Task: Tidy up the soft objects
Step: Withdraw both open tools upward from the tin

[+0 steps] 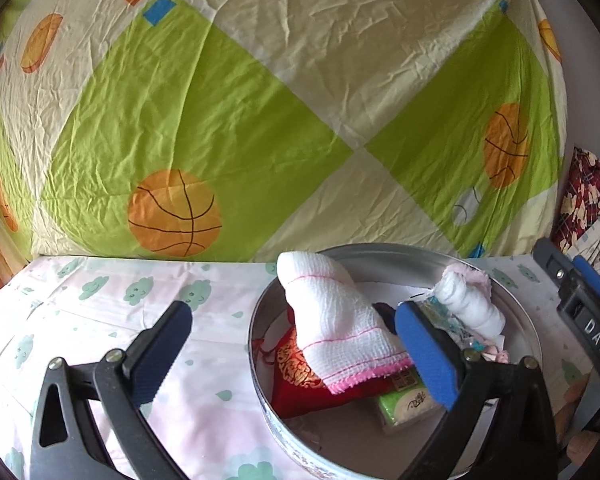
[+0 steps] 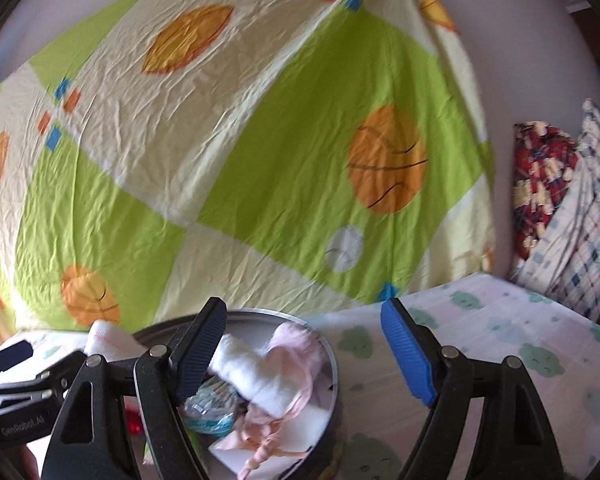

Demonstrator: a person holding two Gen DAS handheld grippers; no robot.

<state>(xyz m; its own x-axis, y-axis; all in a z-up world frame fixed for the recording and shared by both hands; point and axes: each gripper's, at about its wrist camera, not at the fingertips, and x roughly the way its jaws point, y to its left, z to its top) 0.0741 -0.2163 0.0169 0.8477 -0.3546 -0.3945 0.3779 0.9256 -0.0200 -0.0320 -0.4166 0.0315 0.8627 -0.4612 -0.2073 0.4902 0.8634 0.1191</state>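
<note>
Left tool [image 1: 292, 350] spread wide at the bottom of its frame, nothing between the pads, 1 pad over the tin [image 1: 516, 304] at lower right. Right tool [image 2: 304, 356] also gaping and empty, low in its frame. In the tin: white cloth [image 1: 332, 312] propped on the rim, red pouch [image 1: 300, 376], rolled towel [image 1: 472, 304], green pack [image 1: 404, 404].

Round tin [image 1: 380, 254] sits on the cloud-print sheet [image 1: 100, 320], right in front of the basketball sheet [image 1: 220, 100]. Inside: waffle towel [image 1: 332, 320] draped over an embroidered pouch [image 1: 300, 380], tissue pack [image 1: 404, 404] beside it, rolled cloth [image 1: 468, 304] further right.
</note>
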